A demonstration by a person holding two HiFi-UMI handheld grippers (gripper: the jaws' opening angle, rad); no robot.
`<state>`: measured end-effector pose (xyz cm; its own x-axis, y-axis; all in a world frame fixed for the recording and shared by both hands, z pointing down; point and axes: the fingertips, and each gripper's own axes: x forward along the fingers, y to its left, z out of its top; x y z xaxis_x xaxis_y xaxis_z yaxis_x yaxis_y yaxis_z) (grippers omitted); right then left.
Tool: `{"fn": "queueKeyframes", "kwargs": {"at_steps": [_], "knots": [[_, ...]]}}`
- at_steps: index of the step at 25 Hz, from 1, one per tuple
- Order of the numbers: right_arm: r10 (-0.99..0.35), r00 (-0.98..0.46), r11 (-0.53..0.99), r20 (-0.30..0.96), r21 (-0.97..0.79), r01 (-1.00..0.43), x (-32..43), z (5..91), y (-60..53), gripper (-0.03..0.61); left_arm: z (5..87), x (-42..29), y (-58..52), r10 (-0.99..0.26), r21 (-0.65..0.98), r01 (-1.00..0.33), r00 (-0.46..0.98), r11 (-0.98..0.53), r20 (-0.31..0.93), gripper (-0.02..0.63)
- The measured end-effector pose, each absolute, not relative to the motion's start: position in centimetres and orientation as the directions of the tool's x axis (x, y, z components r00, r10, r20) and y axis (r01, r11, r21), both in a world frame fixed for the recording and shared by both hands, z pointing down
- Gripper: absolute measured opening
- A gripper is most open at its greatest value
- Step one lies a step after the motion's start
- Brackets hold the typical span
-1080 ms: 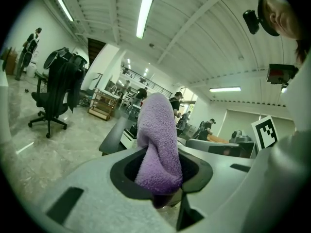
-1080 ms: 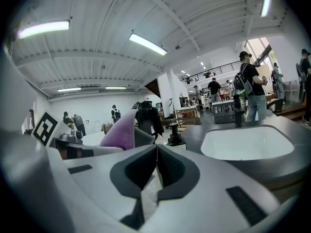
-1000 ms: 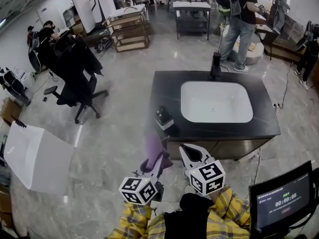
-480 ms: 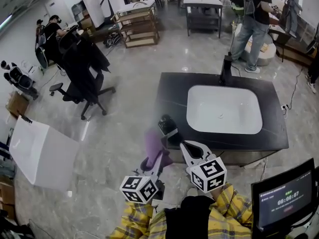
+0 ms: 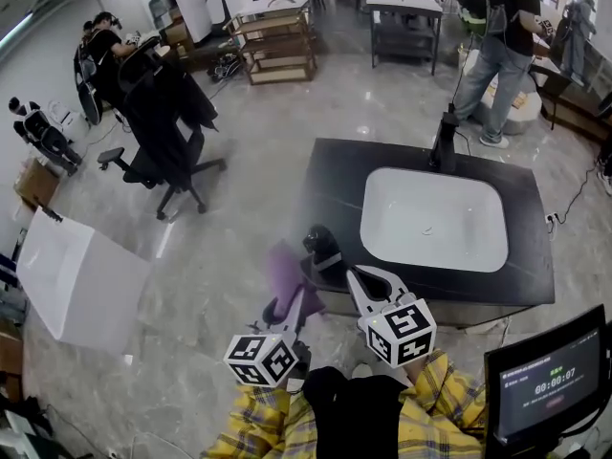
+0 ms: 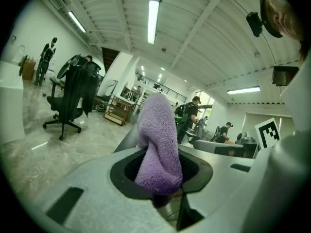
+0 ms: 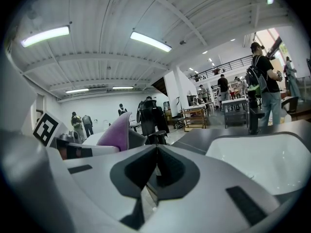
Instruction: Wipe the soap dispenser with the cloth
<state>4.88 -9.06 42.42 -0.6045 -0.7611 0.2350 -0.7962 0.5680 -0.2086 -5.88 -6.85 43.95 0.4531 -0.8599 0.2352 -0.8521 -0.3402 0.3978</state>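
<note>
The soap dispenser (image 5: 320,247) is a small black thing on the front left corner of the black counter (image 5: 335,175). My left gripper (image 5: 293,304) is shut on a purple cloth (image 5: 282,271), which sticks up past its jaws just left of the counter's corner. In the left gripper view the cloth (image 6: 158,144) fills the gap of that gripper (image 6: 160,181). My right gripper (image 5: 360,278) is shut with nothing in it, its tip just in front of the dispenser. In the right gripper view, the closed right gripper (image 7: 156,164) points at the dark dispenser (image 7: 157,137), with the cloth (image 7: 119,130) to its left.
A white sink (image 5: 435,218) is set in the counter, with a black faucet (image 5: 445,140) behind it. An office chair with a dark jacket (image 5: 163,127) and a white box (image 5: 81,285) stand on the left floor. A monitor (image 5: 545,381) is at lower right. People stand far back.
Both grippers and my viewpoint have come closer to the counter. The dispenser now sits just beyond the right gripper's tip. The cloth stays gripped.
</note>
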Motion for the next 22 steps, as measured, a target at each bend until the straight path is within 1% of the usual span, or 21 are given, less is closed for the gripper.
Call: {"fn": "queueKeyframes", "kwargs": {"at_steps": [9, 22], "knots": [[-0.768, -0.599, 0.565, 0.227, -0.201, -0.800, 3.5, 42.3, -11.2, 0.006, 43.3, -8.1, -9.0, -0.884, 0.387, -0.869, 0.413, -0.310, 0.218, 0.086], [-0.792, -0.562, 0.525, 0.238, -0.204, -0.826, 3.0, 42.7, -15.1, 0.006, 43.3, -8.3, -13.4, -0.861, 0.438, -0.835, 0.459, -0.334, 0.218, 0.087]]}}
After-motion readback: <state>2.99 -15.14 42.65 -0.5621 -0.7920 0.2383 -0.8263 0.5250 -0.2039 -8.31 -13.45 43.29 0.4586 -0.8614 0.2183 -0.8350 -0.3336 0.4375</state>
